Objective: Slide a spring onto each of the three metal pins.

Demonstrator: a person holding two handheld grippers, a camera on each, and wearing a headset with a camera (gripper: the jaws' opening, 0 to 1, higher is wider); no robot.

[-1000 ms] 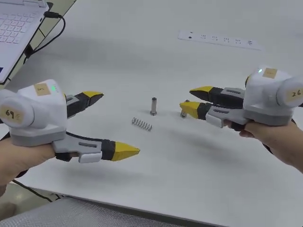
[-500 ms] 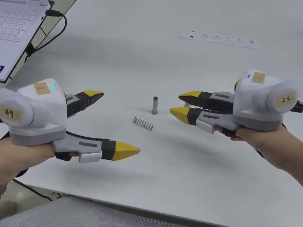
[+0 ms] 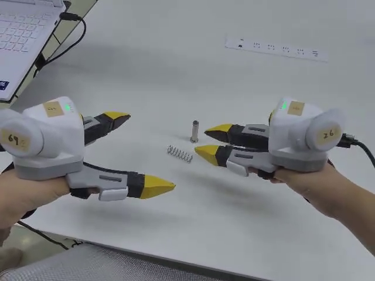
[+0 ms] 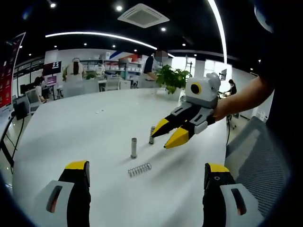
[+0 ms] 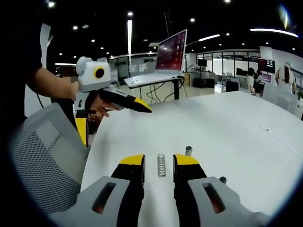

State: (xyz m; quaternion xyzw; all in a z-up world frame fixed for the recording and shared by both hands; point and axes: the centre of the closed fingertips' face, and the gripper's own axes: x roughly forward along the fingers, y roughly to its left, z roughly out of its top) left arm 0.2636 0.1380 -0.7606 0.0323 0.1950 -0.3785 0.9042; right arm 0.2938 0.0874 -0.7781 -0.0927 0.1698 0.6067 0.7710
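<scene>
over the worktop, the right tool, jaws slightly parted, needed to straddle the spring squarely; left tool gaped.

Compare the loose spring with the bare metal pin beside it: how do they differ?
The spring lies on its side on the table; the pin stands upright. The spring is an open wire coil; the pin is a solid, smooth cylinder with nothing on it. Both are silvery metal, and they do not touch.
</scene>
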